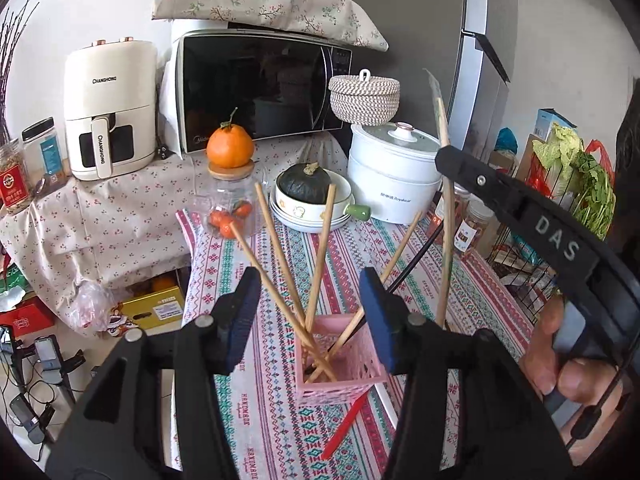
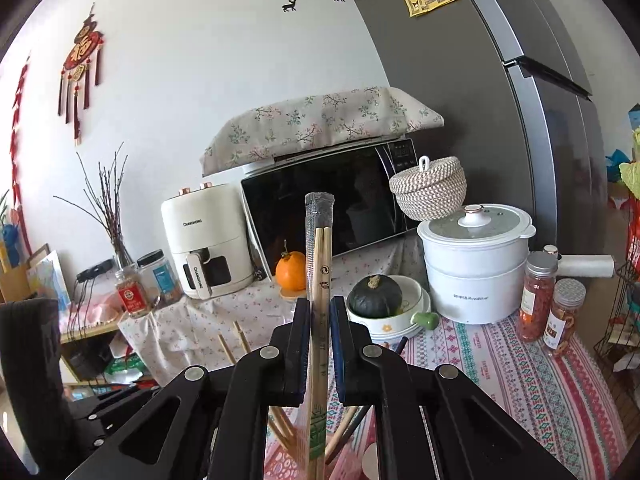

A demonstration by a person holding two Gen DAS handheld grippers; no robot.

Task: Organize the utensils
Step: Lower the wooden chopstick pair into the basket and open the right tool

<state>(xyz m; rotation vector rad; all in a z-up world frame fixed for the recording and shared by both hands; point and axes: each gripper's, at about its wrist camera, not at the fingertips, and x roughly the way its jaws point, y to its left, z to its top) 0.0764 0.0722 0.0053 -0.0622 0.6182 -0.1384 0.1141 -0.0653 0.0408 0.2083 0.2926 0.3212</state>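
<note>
Chopsticks (image 1: 316, 264) stand fanned out in a pink holder (image 1: 344, 376) on the desk (image 1: 256, 400), just below centre in the left wrist view, leaning toward eleven, twelve and one o'clock. The left tongs (image 1: 310, 316) frame the holder with their blue pads part open, no stick pressed between them. A red stick (image 1: 342, 428) lies flat on the cloth at the holder's six o'clock. At two o'clock of the holder the right tongs (image 2: 320, 320) hold a wrapped pair (image 2: 320, 264) of chopsticks upright, the jaws narrow and clamped on its middle; a hand (image 1: 560, 356) grips that tool at the right edge. Beyond the holder, at twelve o'clock, sit a jar (image 1: 232, 204) topped with an orange (image 1: 230, 146), a bowl (image 1: 312, 212) with a dark squash (image 1: 306, 184), and a white pot (image 1: 394, 176). A microwave (image 1: 256, 88) stands behind them.
</note>
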